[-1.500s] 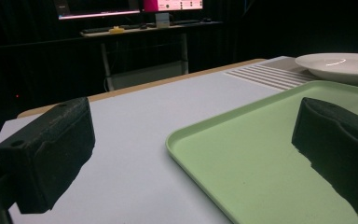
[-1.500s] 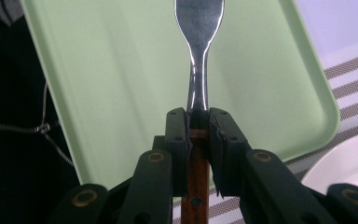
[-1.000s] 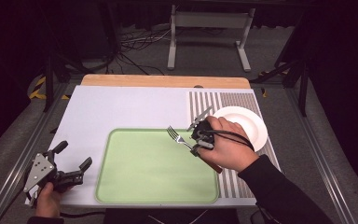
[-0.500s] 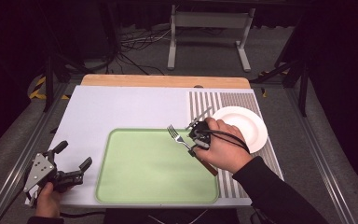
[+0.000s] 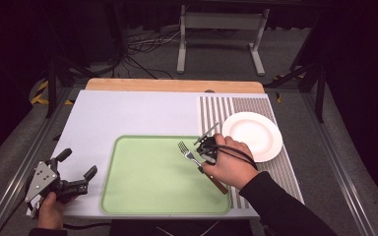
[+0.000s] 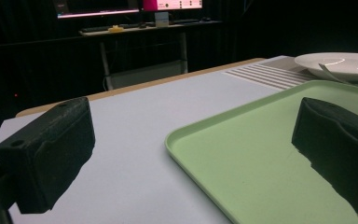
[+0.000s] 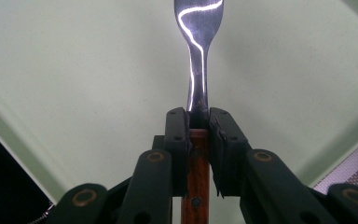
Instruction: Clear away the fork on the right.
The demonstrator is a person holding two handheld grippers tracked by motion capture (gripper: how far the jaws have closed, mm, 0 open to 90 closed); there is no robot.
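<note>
Right gripper (image 5: pixel 207 147) clamped on fork (image 5: pixel 189 155) at the handle's top, held over green tray (image 5: pixel 142 196)'s 3 o'clock edge | forearm entered from 5 o'clock | fork's long axis laid 10-to-4 o'clock, tines toward 10 | left gripper (image 5: pixel 74 172) held apart at 8 o'clock

- You work in a dark room with a grey carpeted floor (image 5: pixel 295 64).
- A grey metal stand (image 5: pixel 221 29) and loose cables (image 5: pixel 142 44) lie beyond your table.
- A lit monitor (image 6: pixel 172 4) glows on a far desk (image 6: pixel 144 30).
</note>
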